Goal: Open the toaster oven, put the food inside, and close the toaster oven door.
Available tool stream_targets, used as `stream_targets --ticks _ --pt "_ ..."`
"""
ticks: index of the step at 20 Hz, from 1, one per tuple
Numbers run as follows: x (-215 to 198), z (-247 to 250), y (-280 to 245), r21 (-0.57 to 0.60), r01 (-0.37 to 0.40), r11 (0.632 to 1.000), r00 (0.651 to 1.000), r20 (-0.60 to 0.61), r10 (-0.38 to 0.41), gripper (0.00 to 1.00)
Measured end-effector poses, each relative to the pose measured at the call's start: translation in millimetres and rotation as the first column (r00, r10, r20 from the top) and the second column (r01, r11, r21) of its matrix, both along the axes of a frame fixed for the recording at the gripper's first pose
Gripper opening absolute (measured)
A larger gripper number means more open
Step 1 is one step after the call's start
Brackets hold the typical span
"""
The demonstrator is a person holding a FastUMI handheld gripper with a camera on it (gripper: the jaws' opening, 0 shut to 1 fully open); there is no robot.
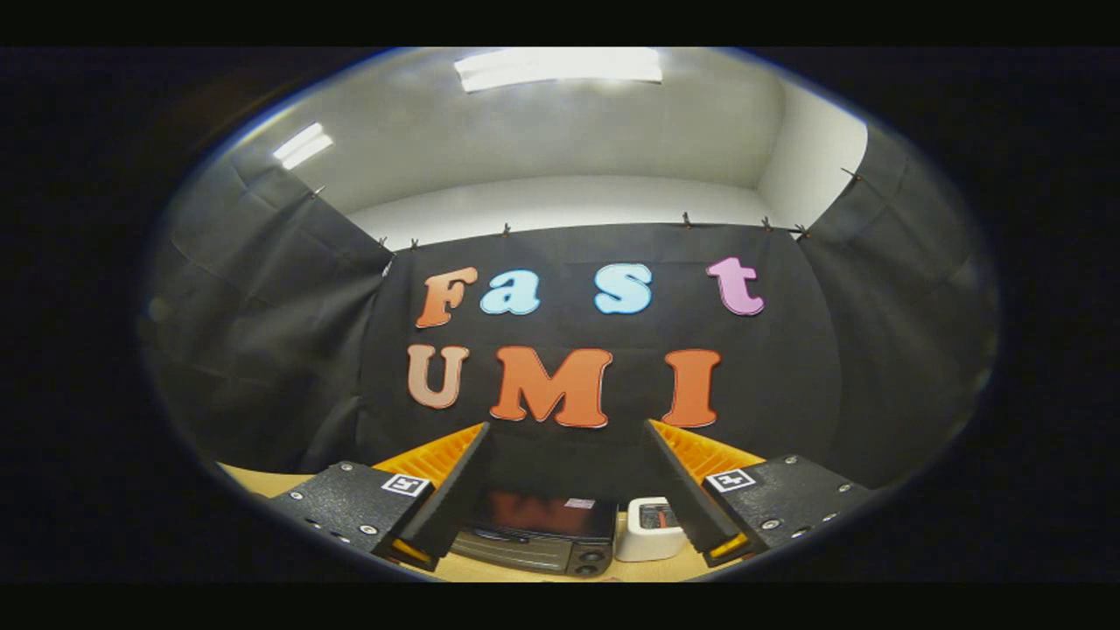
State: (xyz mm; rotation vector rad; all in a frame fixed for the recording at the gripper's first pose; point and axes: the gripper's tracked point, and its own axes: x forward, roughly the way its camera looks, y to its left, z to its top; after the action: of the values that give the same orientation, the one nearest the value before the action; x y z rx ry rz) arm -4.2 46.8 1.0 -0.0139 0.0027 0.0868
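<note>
We see our claw [567,437] spread wide and gripping nothing, its ribbed fingers [446,455] raised. Beyond and between them, the boxy toaster oven [535,534] sits on the pale wooden tabletop [262,479], door closed, beside a small white rounded device [649,529].

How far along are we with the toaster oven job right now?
Nothing looks done yet. The black toaster oven on the wooden table appears shut, with a white boxy item beside it. The gripper is open and holds nothing, hanging raised with the oven seen between its fingers. Left: open the door, load the food, close the door.
</note>
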Motion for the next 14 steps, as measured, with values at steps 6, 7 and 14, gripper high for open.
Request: stream_targets --ticks 6,7,14 --pt "2.8 4.2 4.1 -0.010 0.004 1.000 1.000 0.019 -0.004 0.99" --pt "3.2 4.2 5.3 -0.007 -0.002 1.000 1.000 0.018 0.002 0.99" --pt "17.4 -23.9 19.0 0.019 -0.013 1.000 0.999 -0.044 0.014 0.99"
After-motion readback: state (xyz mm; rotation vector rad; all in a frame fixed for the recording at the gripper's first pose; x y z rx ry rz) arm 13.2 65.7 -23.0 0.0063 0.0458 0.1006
